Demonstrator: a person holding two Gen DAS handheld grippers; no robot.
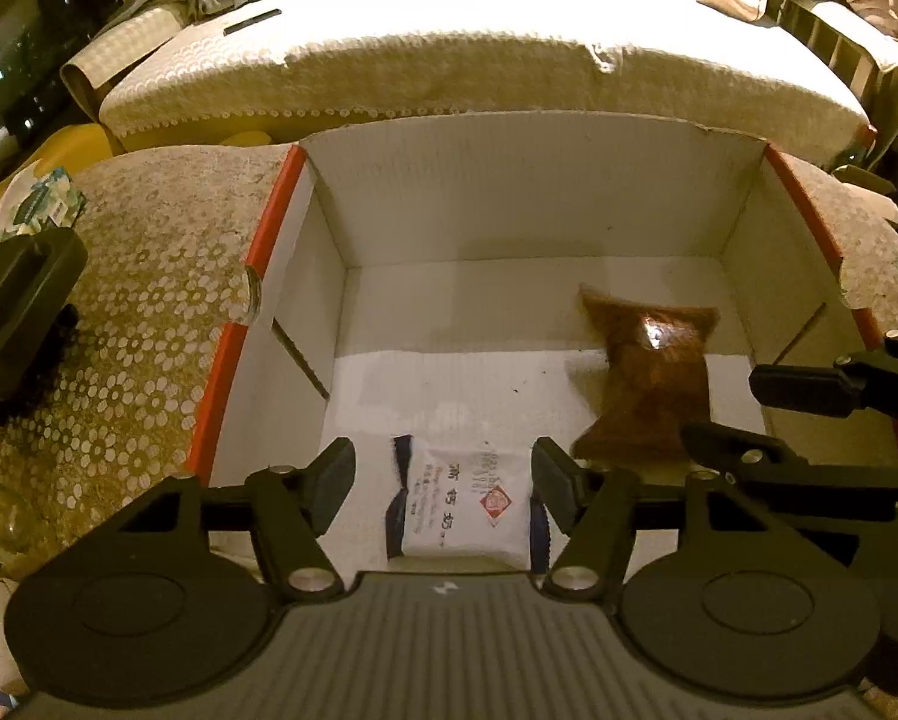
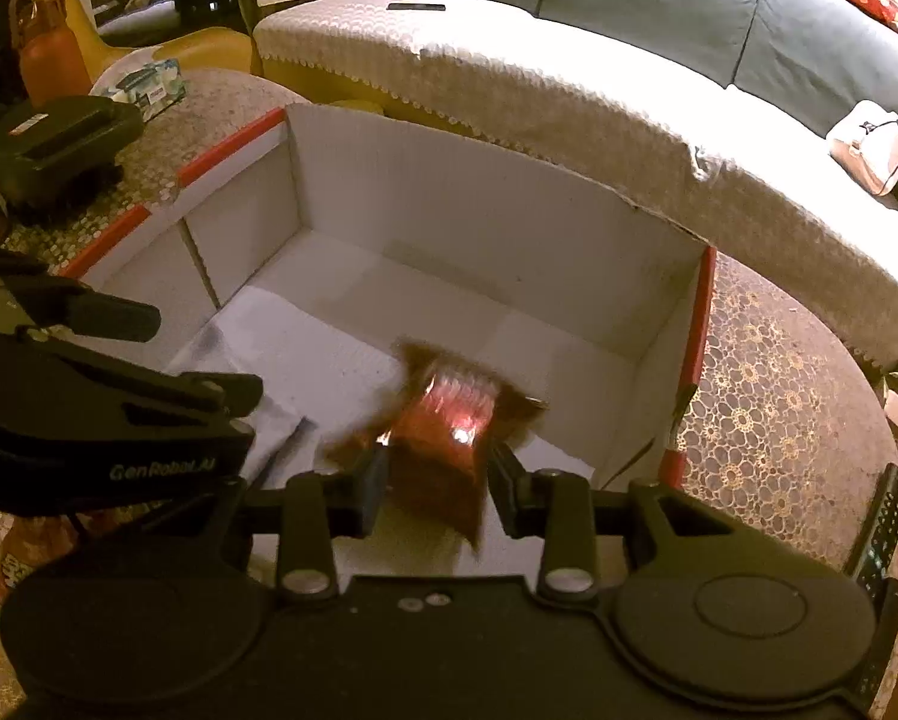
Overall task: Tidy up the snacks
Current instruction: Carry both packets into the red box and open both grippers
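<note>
A white cardboard box [image 1: 269, 240] with a red rim stands open on a lace-covered table. On the box floor [image 2: 305, 354] lies a white snack packet [image 1: 466, 504] with dark ends. It sits between the fingers of my left gripper [image 1: 443, 480], which is open, with a gap at the left pad. A brown-red snack packet [image 1: 652, 360] rests low in the box's right half. My right gripper [image 2: 440, 480] is shut on this brown packet [image 2: 449, 420], one pad on each side. The right gripper [image 1: 748, 414] shows at the left wrist view's right edge, and the left gripper [image 2: 179, 354] at the right wrist view's left.
A sofa with a cream lace cover [image 1: 478, 72] runs behind the box. Left of the box on the lace tablecloth [image 1: 137, 312] sit a black device [image 2: 53, 144] and a tissue pack [image 2: 143, 84]. An orange bottle [image 2: 47, 54] stands beyond them. A remote control [image 2: 880, 528] lies at the right.
</note>
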